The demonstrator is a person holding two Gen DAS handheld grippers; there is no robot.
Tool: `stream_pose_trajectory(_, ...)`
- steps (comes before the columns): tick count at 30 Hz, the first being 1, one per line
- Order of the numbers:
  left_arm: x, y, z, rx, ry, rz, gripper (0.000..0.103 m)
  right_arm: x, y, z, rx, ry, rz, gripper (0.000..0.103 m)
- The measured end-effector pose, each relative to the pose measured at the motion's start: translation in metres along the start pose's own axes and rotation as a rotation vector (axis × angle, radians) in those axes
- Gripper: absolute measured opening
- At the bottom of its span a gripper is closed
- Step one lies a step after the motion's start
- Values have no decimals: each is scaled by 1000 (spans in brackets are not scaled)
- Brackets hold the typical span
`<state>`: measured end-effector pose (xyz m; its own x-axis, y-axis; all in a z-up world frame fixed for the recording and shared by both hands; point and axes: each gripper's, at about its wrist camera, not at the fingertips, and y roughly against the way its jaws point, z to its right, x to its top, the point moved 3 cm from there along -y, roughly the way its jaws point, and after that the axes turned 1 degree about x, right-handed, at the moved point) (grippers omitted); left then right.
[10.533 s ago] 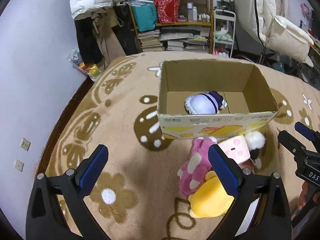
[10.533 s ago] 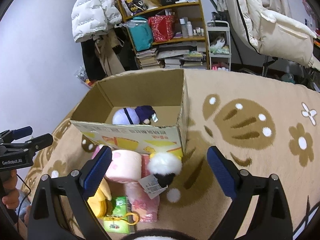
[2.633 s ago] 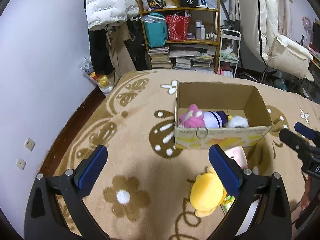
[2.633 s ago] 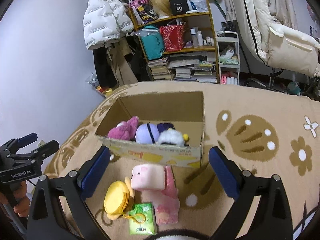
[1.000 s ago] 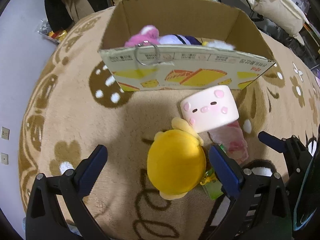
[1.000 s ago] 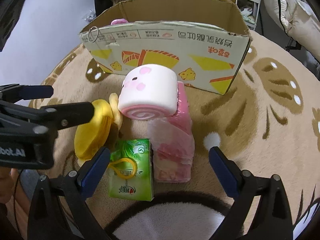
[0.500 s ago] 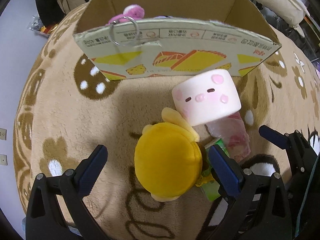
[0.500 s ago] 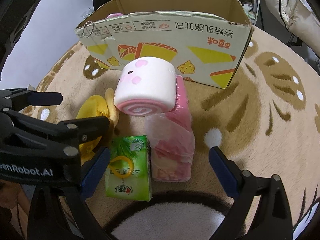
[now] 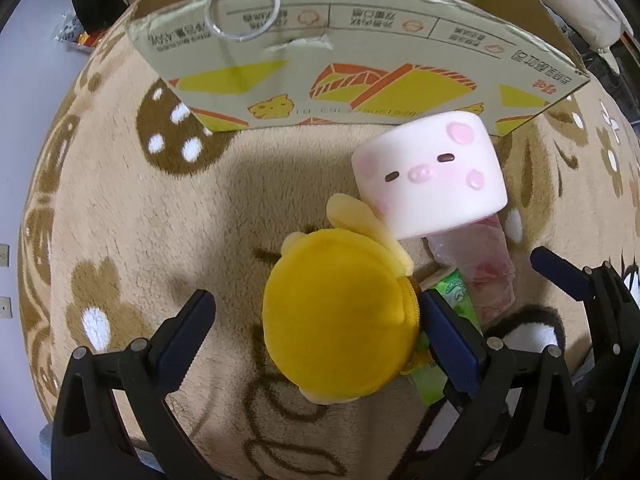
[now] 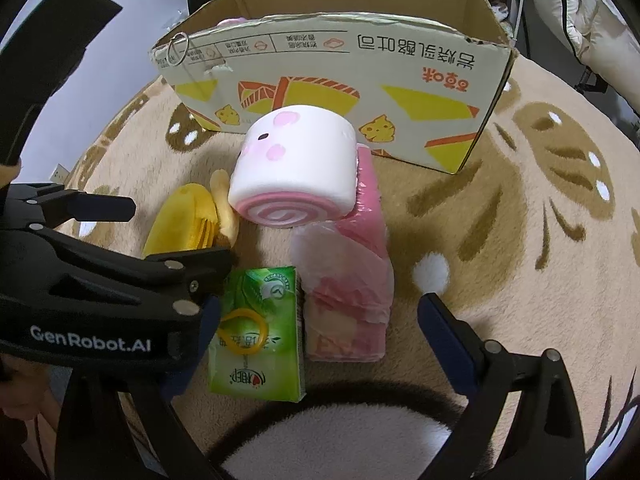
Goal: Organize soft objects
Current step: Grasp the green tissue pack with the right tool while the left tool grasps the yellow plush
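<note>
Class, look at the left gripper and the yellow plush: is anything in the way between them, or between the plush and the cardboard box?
Nothing separates the open left gripper from the yellow plush; its fingers already straddle it. Toward the cardboard box, the pink pig roll sits just right of the path, and the box's near wall must be cleared.

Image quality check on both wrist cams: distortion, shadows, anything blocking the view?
Left wrist view: heavy fisheye bowing of the printed cardboard box; soft shadow on the tan patterned carpet left of the round yellow plush pouch; sharp, no glare. Right wrist view: same bowing; the left gripper covers the lower left, partly hiding the green tissue pack.
</note>
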<state>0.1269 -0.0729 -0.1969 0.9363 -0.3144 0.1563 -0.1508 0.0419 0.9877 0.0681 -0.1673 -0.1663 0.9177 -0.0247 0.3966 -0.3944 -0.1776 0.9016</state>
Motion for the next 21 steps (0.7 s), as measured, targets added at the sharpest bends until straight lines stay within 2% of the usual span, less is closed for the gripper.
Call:
stream_pose_trajectory(3,2,-6,-6,-7,10,-14,98,0,-1,-1,1,7,-5,103)
stream_pose_trajectory(10,4,-18,-5,-47,25,-41,78,1,-2,-5,7,21,-16,103)
stream_pose_trajectory(12,4,-17,-4,-54,25,-39,72,1,0,-7,12,28,-14,99)
stream_pose_trajectory(18,5,-16,-7,-1,20,-26,67,-1,-2,-15,60,49,-32,85)
stream_pose_trajectory(21,6,-16,-14,62,25,-17,67,-1,-3,-18,68,58,-38,80)
